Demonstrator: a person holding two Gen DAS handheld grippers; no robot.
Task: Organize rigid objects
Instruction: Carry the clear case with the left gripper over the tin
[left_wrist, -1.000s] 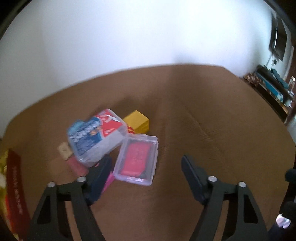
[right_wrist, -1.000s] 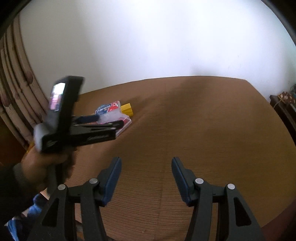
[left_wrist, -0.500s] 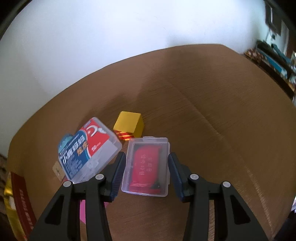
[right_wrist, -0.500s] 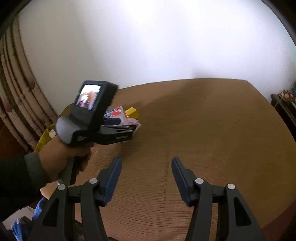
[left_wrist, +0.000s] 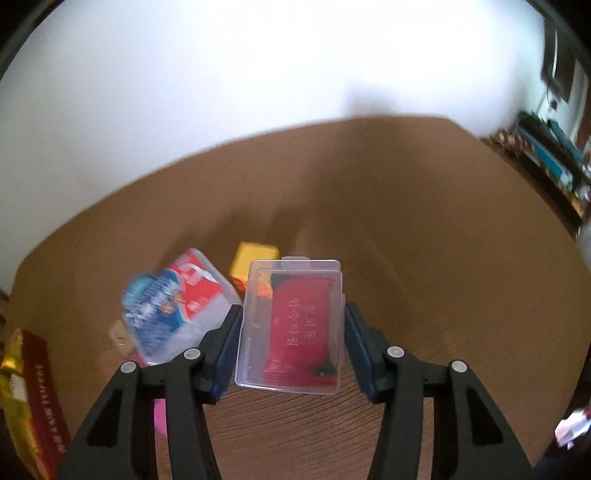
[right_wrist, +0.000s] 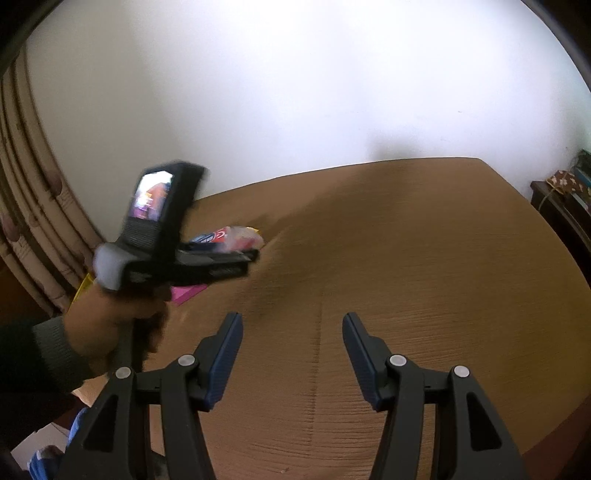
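Gripping clear case (left_wrist: 291, 325), left gripper (left_wrist: 291, 347), open brown table (left_wrist: 424, 258) rightward

Broad bare brown tabletop (right_wrist: 424, 277) lies open ahead and right; on the left, a clear printed plastic box (left_wrist: 177, 299), a yellow cube (left_wrist: 253, 258) and a red-and-gold carton (left_wrist: 33, 398) crowd the way.

Left gripper (left_wrist: 291, 332): jaws closed against both sides of a clear case (left_wrist: 291, 325), lower centre of its wrist view. The left hand (right_wrist: 107, 317) grips its handle at left in the right wrist view. Right gripper (right_wrist: 291, 347): jaws spread apart, nothing between them, lower centre of frame.
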